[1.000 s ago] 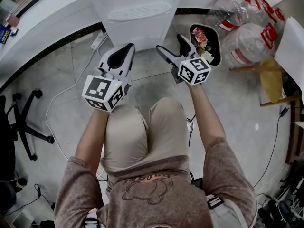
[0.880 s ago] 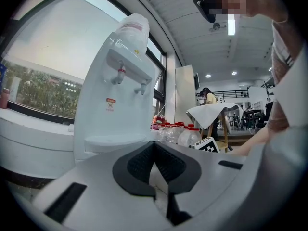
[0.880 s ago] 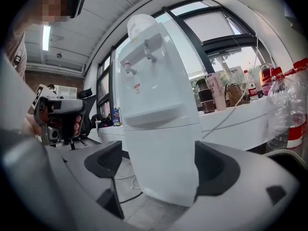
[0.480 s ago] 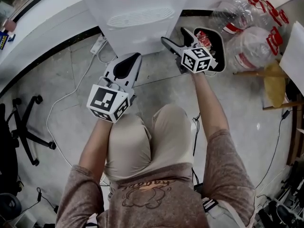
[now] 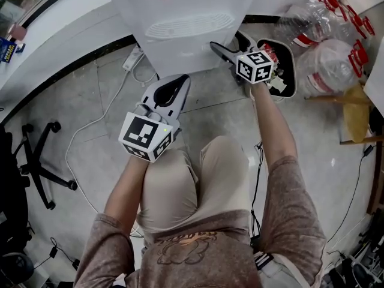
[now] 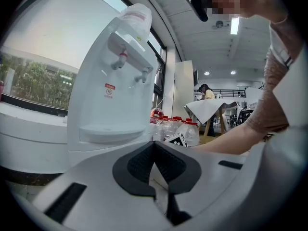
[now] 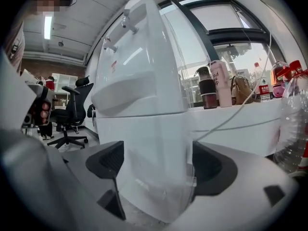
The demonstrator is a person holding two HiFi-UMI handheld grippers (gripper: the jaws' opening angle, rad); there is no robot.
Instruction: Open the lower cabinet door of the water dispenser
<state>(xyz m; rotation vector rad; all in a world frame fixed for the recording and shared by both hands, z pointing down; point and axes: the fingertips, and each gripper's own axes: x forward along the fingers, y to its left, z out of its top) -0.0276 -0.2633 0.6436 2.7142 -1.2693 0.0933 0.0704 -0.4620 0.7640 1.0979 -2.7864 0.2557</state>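
The right gripper (image 7: 154,174) had its jaws spread wide with nothing clamped. The white front of the lower cabinet door (image 7: 154,148) filled the gap between them. The door's vertical edge lay just inside the right-hand pad, while the left-hand pad sat over the flat of the panel. That spread probably served to let one jaw slip past the edge and catch it for a pull. Whether either pad was already touching the door could not be told, though the panel looked very close.

The left gripper (image 6: 155,163) had its jaws pressed together on nothing. It hung low over the floor (image 5: 90,119), just in front of the person's knee (image 5: 222,161). It was well apart from the door and pointed towards the water dispenser (image 5: 180,17). It seemed parked out of the way, leaving the opening to the other hand.

In the head view the right arm was stretched forward, and its jaw tips lay at the front right corner of the dispenser's base, near the floor. The door was below the drip tray (image 7: 130,93) and showed no gap along its edge, so it appeared shut and the opening not yet begun. To the right of the dispenser stood a cluster of clear bottles (image 5: 336,65) and a dark bin (image 5: 291,71). Both were near the reaching arm, so a door swinging that way would have little room.
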